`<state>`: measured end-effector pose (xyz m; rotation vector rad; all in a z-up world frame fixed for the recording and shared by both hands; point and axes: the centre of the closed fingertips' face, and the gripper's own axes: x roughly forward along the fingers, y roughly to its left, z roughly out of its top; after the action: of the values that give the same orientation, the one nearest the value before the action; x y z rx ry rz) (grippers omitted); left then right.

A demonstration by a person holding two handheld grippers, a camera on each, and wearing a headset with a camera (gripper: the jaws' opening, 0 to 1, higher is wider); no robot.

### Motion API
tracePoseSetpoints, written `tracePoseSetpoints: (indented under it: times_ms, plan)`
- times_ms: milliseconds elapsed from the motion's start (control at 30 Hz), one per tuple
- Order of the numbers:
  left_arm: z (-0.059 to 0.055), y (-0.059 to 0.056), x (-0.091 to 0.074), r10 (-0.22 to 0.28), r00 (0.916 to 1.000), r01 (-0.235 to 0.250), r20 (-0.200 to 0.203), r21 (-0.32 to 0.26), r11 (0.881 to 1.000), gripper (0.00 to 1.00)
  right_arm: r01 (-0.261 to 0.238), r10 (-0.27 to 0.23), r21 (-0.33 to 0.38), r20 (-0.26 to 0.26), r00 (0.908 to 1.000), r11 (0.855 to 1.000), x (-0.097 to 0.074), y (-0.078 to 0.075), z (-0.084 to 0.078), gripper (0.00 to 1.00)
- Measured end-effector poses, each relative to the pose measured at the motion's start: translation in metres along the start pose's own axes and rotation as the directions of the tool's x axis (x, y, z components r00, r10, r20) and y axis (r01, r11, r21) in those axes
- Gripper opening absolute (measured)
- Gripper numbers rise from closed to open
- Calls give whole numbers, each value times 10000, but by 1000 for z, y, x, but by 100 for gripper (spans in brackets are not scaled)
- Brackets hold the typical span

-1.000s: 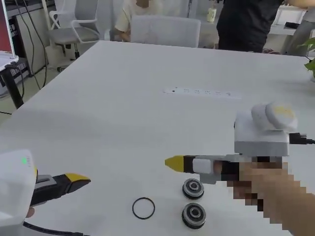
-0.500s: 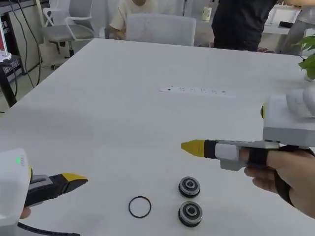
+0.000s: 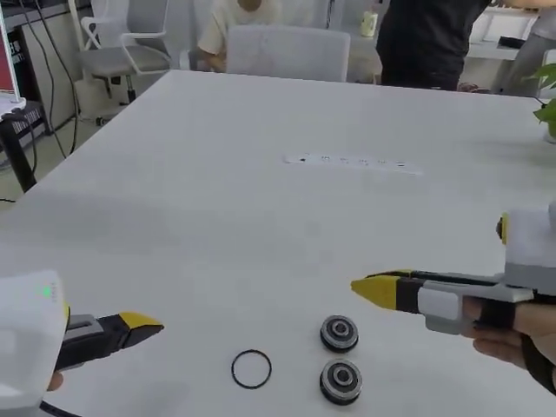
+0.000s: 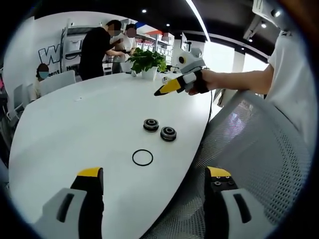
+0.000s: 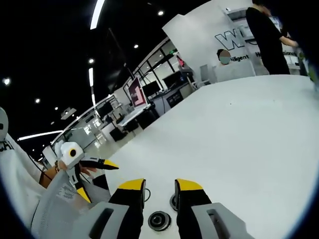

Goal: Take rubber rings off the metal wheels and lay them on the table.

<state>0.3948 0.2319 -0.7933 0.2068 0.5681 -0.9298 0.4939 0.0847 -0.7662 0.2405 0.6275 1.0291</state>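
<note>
White table is running long, away from the person. Nearest, low-left, the left gripper is hovering over it; the left gripper view is showing its jaws spread wide, gripping nothing. One loose rubber ring is lying flat on the table, just left of the two metal wheels and apart from them. Both wheels are lying on their sides, hubs facing up, lined up near-to-far, close together. The right gripper is hanging above and right of them, pointing left. Head view is catching it side-on; right gripper view is giving a narrow gap, nothing held. Farther out, a power strip is lying mid-table. A chair and people are at the far end. Left gripper view is adding a potted plant.
</note>
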Motion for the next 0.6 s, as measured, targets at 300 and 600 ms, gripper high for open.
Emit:
tracePoseSetpoints:
  times_ms: [300,600]
  plan:
    - [1,0,-1,33,9997,-26,-243,276,9996,82,425,-473,-599,-813,9956,9973,-1,-16,-21,23]
    - [18,-3,-2,30,9991,13,-426,1018,9948,80,37,-192,-936,-1646,9862,9956,4,-13,-39,25]
